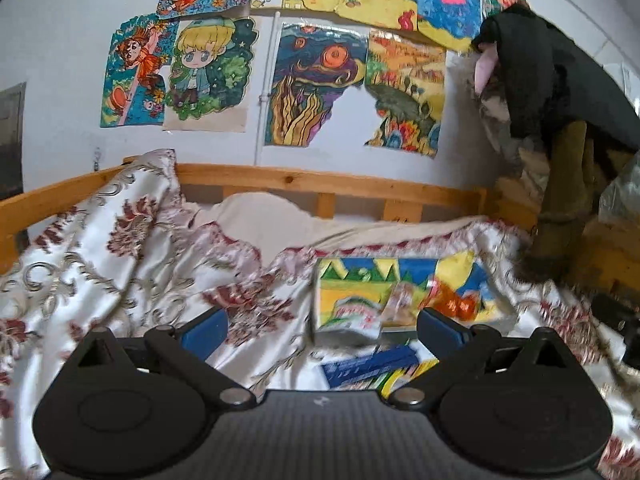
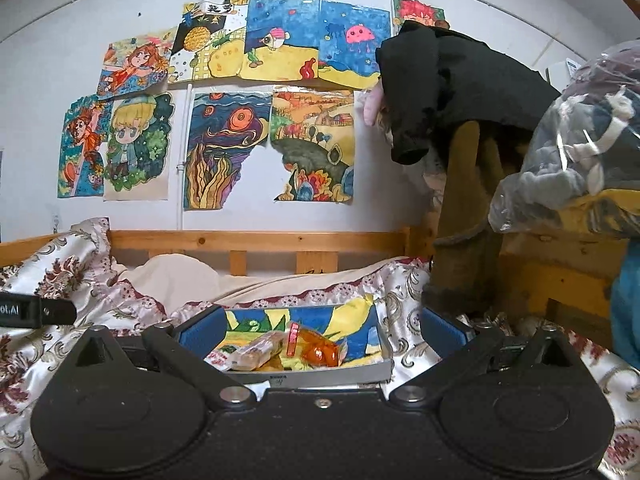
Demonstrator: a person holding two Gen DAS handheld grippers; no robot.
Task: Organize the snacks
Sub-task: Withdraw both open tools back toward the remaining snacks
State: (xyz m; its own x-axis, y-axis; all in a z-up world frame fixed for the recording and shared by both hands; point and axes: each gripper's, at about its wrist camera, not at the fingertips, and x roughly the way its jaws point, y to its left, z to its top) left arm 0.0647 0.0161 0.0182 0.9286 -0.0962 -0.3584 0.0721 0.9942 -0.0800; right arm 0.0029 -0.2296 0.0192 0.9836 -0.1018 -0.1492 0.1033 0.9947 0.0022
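Snack wrappers point(image 1: 376, 312) motion-blurred (labels unreadable); tray point(image 2: 320, 378) front behind gripper body.

A glossy satin floral bedspread point(image 2: 404, 316) is shining; at 12 o'clock, the smooth varnished pine bed rail point(image 2: 256, 240) is gleaming.

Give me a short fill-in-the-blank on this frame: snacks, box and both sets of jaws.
1. The snacks lie in a shallow ___ lined with a colourful drawing.
2. The orange snack packet lies to the ___ of the clear snack packet.
3. Both the left gripper and right gripper have their jaws ___.

Missing words: box; right; open
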